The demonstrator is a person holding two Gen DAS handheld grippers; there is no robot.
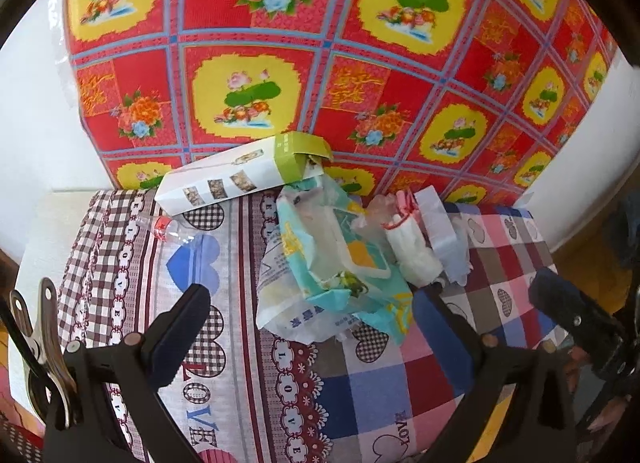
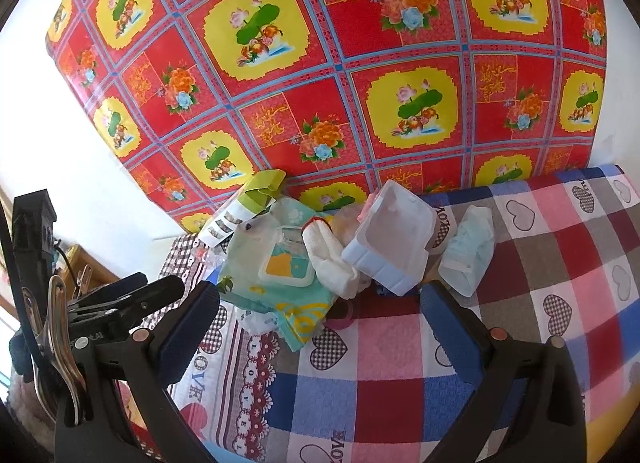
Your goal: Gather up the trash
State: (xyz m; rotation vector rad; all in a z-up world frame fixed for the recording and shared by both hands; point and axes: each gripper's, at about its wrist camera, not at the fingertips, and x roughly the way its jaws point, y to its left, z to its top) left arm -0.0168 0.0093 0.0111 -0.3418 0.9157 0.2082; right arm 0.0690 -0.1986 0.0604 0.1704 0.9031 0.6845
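Note:
A heap of trash lies on the patchwork bed cover against the red floral cloth. It holds a teal wet-wipe pack [image 1: 340,259] [image 2: 280,275], a white and green carton [image 1: 240,175] [image 2: 244,207], a white sock-like roll [image 1: 412,247] [image 2: 332,259], an empty white plastic tub [image 2: 392,239] [image 1: 436,219], a crushed clear bottle [image 1: 172,229] and a crumpled wrapper [image 2: 468,255]. My left gripper [image 1: 320,303] is open just short of the wipe pack. My right gripper [image 2: 320,299] is open in front of the tub and sock, with nothing between its fingers.
The red floral cloth [image 1: 320,43] [image 2: 340,63] rises as a wall behind the heap. White wall stands at the left. The left gripper's body [image 2: 120,303] shows at the left of the right wrist view. The checked cover [image 2: 560,263] extends rightward.

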